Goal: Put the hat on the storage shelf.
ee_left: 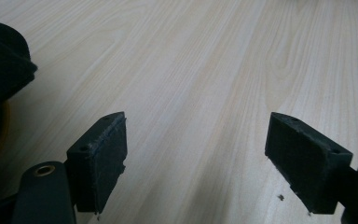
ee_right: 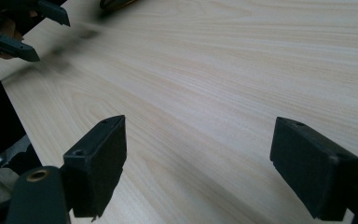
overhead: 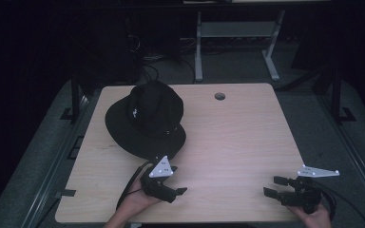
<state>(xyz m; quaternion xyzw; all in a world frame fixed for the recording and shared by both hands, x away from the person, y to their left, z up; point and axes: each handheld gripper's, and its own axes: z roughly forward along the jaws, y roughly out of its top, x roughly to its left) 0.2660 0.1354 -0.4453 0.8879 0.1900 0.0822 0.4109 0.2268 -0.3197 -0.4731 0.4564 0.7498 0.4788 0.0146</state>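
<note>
One black hat (overhead: 145,121) lies on the far left of the table (overhead: 237,137), its brim just beyond our left gripper (overhead: 180,191). We hold two grippers; the left and the right gripper (overhead: 274,186) both gape wide, holding nothing, well apart along the near edge.

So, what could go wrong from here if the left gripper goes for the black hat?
The left gripper is open and points away from the hat, so it must turn first; its trailing cable could drag the brim. The soft brim lies flat on the table, so the jaws may slide over it or pinch only a fold. The right gripper, also open, sits far from the hat and could hardly steady it.
</note>
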